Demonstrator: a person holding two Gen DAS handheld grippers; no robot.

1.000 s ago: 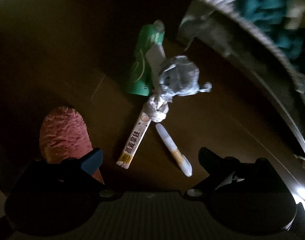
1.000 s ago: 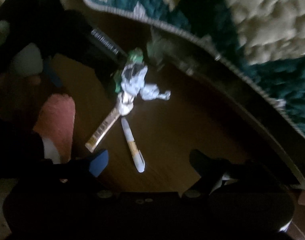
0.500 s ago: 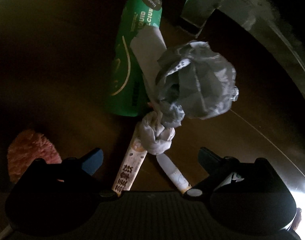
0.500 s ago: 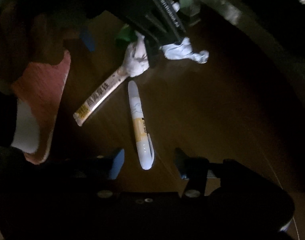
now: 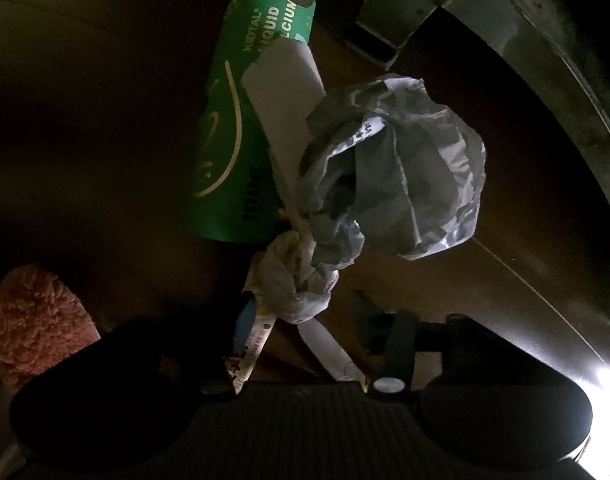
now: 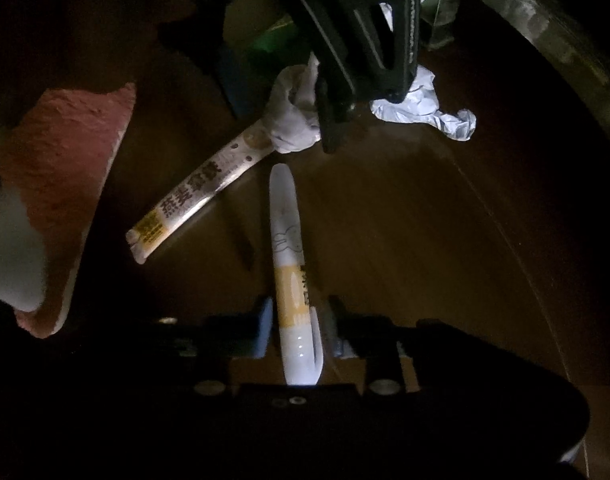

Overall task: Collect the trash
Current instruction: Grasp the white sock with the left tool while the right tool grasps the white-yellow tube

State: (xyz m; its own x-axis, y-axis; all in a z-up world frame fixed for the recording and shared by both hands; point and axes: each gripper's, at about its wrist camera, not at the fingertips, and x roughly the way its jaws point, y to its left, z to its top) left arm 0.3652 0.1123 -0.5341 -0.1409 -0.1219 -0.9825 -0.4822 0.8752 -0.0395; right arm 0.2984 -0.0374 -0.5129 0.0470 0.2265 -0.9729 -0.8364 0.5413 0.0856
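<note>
My right claw (image 6: 297,330) sits at the bottom centre of its frame with both fingers pressed against the white and yellow pen (image 6: 291,276), clamped on its lower end; the pen's tip points up toward the middle of the frame over the dark brown floor (image 6: 405,220). My left claw (image 5: 301,320) is low in its own frame, fingers apart, with the small crumpled white wad (image 5: 293,280) lying between them, just above the gap. A long printed sachet (image 5: 247,360) runs under that wad toward the bottom of the frame, close to the blue-padded finger. Above the wad a larger crumpled grey wrapper (image 5: 397,176) fills the centre, touching a green tube (image 5: 241,120) that lies toward the upper left. A pink fuzzy slipper (image 5: 33,328) sits at the lower left edge.
</note>
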